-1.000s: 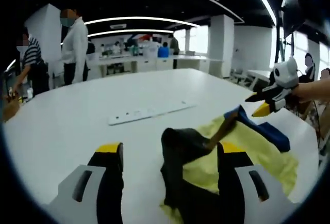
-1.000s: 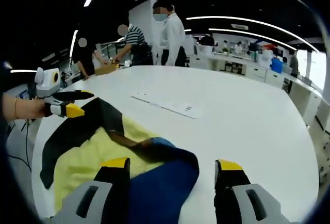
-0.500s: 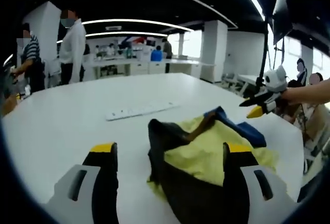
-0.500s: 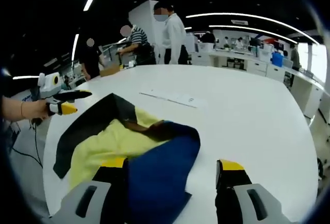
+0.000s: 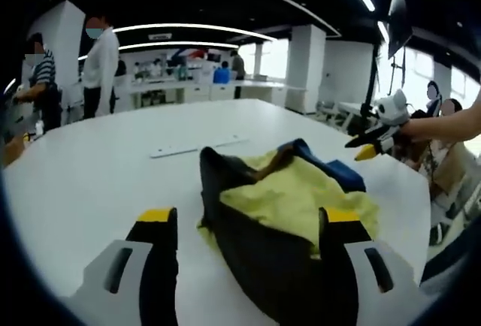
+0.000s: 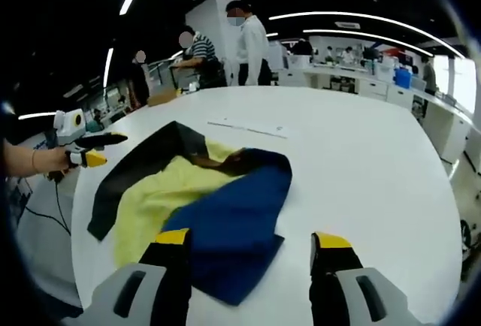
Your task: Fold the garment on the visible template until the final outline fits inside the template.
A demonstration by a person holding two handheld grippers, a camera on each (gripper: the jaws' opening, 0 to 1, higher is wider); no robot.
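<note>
The garment (image 6: pixel 203 206), yellow, navy and black, lies crumpled near the bench (image 6: pixel 361 153) edge. Both the left gripper (image 5: pixel 248 228) and right gripper (image 6: pixel 248 247) stand open, holding nothing.

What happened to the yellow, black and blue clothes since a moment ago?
Both grippers backed away from the garment, so more of it shows in each view. The left gripper and right gripper have open jaws holding nothing. The garment lies crumpled on the white table, much as before. The power strip stayed put.
</note>
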